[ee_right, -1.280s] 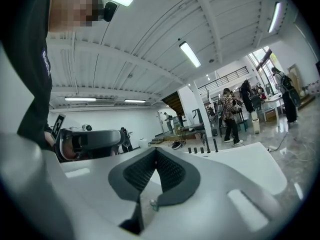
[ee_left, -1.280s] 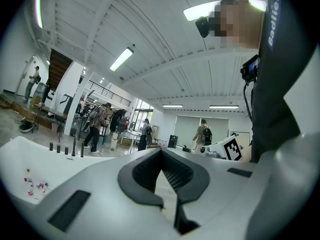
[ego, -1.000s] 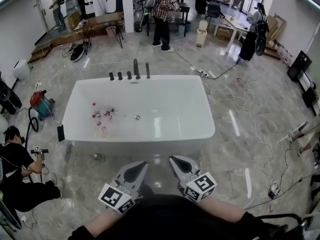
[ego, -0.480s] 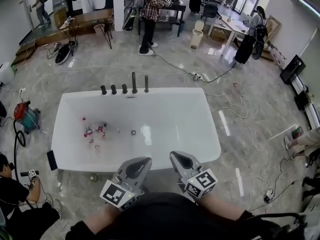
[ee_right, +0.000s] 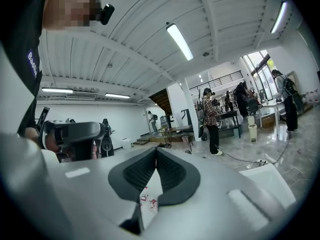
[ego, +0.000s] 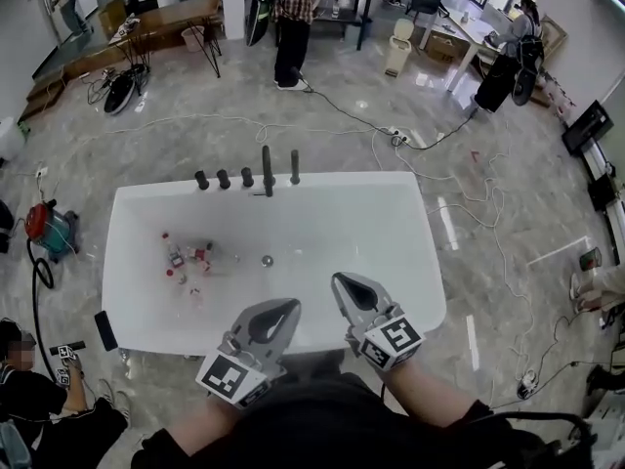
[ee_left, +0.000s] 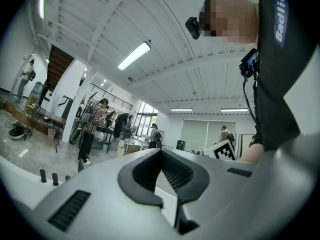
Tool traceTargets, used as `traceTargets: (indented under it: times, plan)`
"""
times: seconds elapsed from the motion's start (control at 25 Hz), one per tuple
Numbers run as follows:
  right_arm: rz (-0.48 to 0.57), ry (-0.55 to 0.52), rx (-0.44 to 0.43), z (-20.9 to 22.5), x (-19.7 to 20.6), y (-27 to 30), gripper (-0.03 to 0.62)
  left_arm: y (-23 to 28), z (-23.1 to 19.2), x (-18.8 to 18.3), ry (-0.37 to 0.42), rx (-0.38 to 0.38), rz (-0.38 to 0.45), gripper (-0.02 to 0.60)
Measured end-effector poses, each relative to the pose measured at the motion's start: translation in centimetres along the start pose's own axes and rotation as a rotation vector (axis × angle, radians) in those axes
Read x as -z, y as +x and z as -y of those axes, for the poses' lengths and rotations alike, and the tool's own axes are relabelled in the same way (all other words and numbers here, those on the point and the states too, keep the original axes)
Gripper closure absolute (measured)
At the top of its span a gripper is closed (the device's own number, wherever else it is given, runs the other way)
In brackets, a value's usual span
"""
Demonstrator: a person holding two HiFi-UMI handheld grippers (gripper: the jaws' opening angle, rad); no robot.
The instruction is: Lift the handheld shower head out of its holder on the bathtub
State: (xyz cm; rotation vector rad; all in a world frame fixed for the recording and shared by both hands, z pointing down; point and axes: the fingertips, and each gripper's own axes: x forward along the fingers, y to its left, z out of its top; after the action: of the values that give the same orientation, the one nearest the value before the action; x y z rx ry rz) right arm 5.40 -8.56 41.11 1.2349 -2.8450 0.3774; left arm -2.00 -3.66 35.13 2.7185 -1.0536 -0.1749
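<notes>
Now the tub (ego: 361, 179) is drawing closer; the left gripper (ego: 290, 307) and right gripper (ego: 340, 281), both closed and empty, are reaching its near rim, with the fittings (ego: 267, 169) still well apart.

Ahead of me the slim dark metal handheld shower head (ego: 294, 166) stands upright, seated in its holder near the middle of the far rim of the white rectangular bathtub (ego: 352, 180)

Fittings (ego: 249, 176) stand on the bathtub's (ego: 431, 296) far rim; small items (ego: 186, 260) lie inside, left.
</notes>
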Motion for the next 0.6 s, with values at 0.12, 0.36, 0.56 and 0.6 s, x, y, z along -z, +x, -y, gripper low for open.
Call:
traceTargets:
  times: [0.12, 0.36, 0.56, 0.6]
  plan:
    - [-0.023, -0.014, -0.014, 2.8, 0.2, 2.6, 0.589, 1.6, -1.1, 0.0, -0.011, -0.022, -0.003, 0.581]
    - [-0.045, -0.008, -0.036, 6.6, 1.3, 7.2, 0.571, 3.2, -2.9, 1.0, -0.032, -0.072, -0.014, 0.581]
    - [-0.069, -0.007, -0.045, 8.4, 2.5, 10.1, 0.557, 3.7, -4.1, 2.2, -0.044, -0.098, -0.024, 0.581]
    - [-0.070, -0.007, -0.048, 8.8, 2.7, 10.6, 0.556, 3.8, -4.3, 2.3, -0.046, -0.103, -0.025, 0.581]
